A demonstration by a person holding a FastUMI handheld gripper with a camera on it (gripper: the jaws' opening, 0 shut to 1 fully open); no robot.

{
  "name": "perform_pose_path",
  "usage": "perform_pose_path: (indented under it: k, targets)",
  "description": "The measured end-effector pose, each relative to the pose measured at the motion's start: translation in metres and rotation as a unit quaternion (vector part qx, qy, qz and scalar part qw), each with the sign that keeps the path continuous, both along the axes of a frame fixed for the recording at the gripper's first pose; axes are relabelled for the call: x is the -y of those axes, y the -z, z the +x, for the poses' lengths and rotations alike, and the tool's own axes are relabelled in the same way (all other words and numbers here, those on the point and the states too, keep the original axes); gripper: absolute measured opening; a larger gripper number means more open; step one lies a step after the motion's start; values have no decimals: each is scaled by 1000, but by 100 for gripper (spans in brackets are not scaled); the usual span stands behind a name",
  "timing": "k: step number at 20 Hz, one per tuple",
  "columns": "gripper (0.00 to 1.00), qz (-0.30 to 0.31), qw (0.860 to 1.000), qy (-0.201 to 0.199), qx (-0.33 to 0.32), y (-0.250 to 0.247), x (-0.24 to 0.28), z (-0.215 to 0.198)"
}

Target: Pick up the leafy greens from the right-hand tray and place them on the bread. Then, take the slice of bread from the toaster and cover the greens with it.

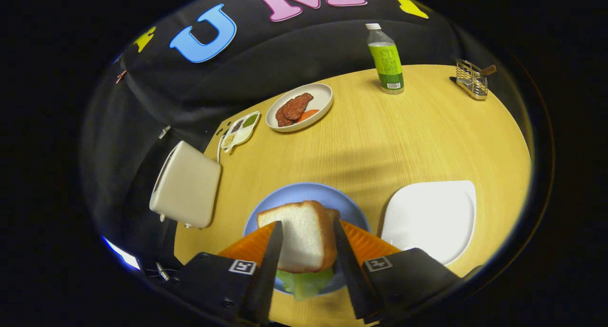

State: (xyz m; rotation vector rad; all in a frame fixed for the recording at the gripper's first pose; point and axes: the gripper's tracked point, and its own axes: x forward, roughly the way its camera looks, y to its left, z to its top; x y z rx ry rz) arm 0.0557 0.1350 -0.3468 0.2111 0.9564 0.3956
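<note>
My gripper [305, 251] is shut on a slice of bread [301, 234], one black finger pressed on each side of it. The slice hangs tilted just above the blue plate [304, 194]. Under it a leafy green [304, 282] pokes out at the near side of that plate; whatever lies beneath the green is hidden by the slice. The cream toaster [187, 184] stands left of the blue plate at the table's edge. To the right of the blue plate sits the white tray [432, 217], bare on top.
Beyond the fingers, a white oval plate [300, 107] holds slices of meat and something orange. A small divided dish [241, 129] lies left of it. A green bottle [385, 58] and a wire rack [471, 78] stand at the far edge of the wooden table [403, 137].
</note>
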Motion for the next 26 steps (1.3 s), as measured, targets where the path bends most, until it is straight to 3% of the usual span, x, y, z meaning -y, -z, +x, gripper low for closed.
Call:
perform_pose_path:
  k: [1, 2, 9, 13, 16, 20, 26]
  targets:
    - [91, 2, 1000, -4, 2, -4, 0, -2]
    - [99, 3, 1000, -6, 12, -11, 2, -1]
    - [99, -39, 985, -41, 161, -106, 17, 14]
    - [99, -33, 977, -46, 208, -165, 19, 9]
    - [99, -35, 973, -25, 227, -205, 34, 7]
    - [99, -41, 958, -4, 284, -261, 58, 10]
    - [98, -41, 942, 43, 331, -322, 107, -17]
